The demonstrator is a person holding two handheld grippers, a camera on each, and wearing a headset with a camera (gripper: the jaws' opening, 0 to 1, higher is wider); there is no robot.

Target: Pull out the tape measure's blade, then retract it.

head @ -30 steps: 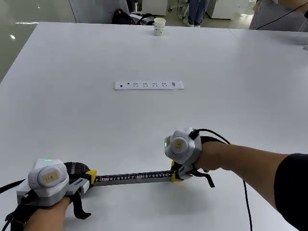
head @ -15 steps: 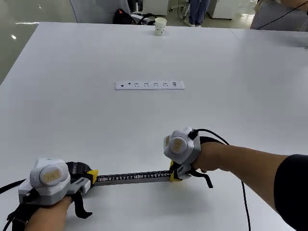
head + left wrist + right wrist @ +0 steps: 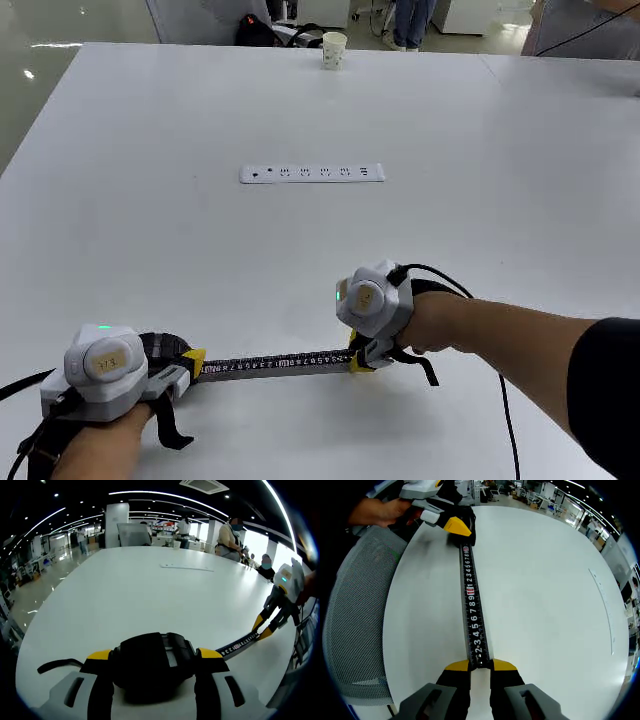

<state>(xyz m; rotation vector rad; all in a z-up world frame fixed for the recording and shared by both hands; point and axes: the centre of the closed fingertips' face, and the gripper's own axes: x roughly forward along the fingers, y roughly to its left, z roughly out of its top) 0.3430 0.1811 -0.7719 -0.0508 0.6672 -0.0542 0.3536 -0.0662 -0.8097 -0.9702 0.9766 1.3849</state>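
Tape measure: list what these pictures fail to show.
- Hook of the blade: right gripper view, buried between the tips of the right tool.
- Sides of the case: left gripper view, covered by jaws of the left tool; head view, behind that tool.
- Blade numbers: head view, too small.

Count, by kind.

- Black round-cased tape measure (image 3: 160,350): 1, with 1 dark numbered steel blade (image 3: 275,366).
- White-bodied handheld grippers with yellow-tipped jaws: 2, left gripper (image 3: 190,362) and right gripper (image 3: 358,362).
- Long white plastic power strip (image 3: 312,174): 1.
- White patterned paper cup (image 3: 333,50): 1.
- Large white table (image 3: 480,200): 1.
- Grey mesh chair (image 3: 355,630): 1.
- People (image 3: 230,532) beyond the table: at least 3 (small; count not firm).
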